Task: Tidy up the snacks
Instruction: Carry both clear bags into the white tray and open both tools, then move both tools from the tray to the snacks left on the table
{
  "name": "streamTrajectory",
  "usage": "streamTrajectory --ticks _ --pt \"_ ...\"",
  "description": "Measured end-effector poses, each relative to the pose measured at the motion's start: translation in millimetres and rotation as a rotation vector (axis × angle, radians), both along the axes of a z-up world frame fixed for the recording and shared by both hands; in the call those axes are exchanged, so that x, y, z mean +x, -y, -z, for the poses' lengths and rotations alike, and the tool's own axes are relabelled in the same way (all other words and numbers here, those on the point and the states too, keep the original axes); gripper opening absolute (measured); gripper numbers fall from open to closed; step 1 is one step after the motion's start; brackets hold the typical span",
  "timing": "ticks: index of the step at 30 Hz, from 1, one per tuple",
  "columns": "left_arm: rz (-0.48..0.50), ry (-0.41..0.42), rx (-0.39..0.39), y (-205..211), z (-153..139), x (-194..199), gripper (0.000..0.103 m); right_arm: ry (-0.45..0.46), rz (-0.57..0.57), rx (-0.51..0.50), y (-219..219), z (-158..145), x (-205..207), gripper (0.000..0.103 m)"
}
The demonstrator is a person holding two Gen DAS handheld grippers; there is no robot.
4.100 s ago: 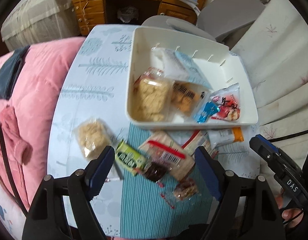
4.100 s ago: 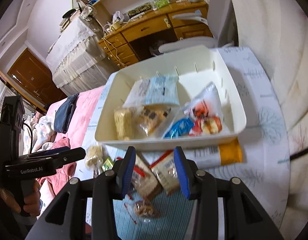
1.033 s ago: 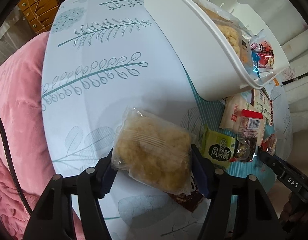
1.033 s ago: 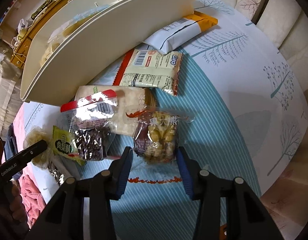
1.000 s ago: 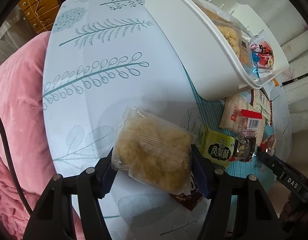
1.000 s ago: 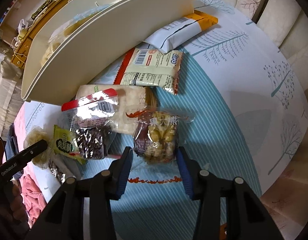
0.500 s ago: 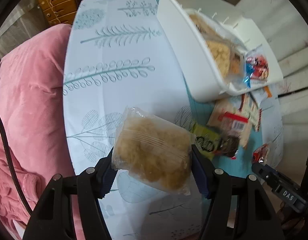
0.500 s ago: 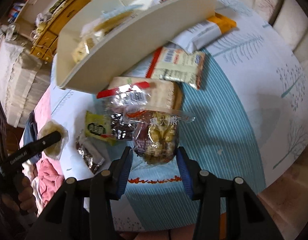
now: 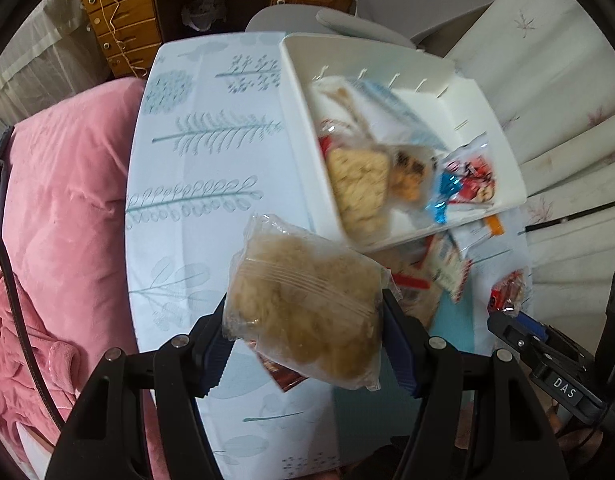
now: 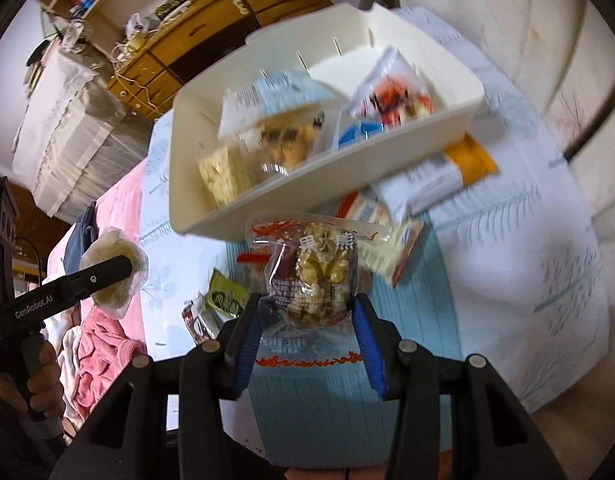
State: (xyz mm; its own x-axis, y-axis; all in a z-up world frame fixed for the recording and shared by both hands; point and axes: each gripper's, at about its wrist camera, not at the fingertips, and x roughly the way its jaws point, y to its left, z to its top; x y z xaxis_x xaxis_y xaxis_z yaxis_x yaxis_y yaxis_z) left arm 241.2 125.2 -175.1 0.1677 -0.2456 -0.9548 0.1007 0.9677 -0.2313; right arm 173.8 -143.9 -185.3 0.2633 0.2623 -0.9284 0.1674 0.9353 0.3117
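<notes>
Both packs now off the desk (image 9: 195,168); 1 s ago they still lay on it with jaws around them. Left gripper (image 9: 303,344) jaws closed on the clear crumbly pack (image 9: 307,304), held in the air near the bin (image 9: 503,152) front-left corner. Right gripper (image 10: 307,340) jaws closed on the nut pack (image 10: 311,276), raised just before the bin's (image 10: 187,184) near wall. Bin already holds several snacks. Green pack (image 10: 225,298), orange-end pack (image 10: 435,176) and others still on the desk. Likely next: drop both into the bin; frames blurred, so exact height unclear.
</notes>
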Motion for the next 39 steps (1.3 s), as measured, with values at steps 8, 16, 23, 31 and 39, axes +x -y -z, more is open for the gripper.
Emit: streamTrajectory --ticks 8,16,23,31,39 --pt "-0.012 0.032 -0.008 37.1 -19.1 11.1 0.066 0.087 -0.037 0.013 28.6 -25.0 32.7 0.045" --pt "-0.031 0.071 -0.003 72.9 -28.2 33.1 0.066 0.175 -0.091 0.037 45.4 -34.1 57.1 0.046" --pt "-0.06 0.1 -0.005 90.0 -29.9 52.7 0.066 0.237 -0.114 0.076 55.7 -30.7 76.5 0.046" --pt "-0.093 0.116 -0.02 104.1 -28.2 65.9 0.076 0.283 -0.121 0.103 65.5 -23.3 95.9 0.05" --pt "-0.162 0.116 -0.009 94.5 -26.6 61.4 0.088 0.26 -0.128 0.131 70.9 -14.4 101.0 0.067"
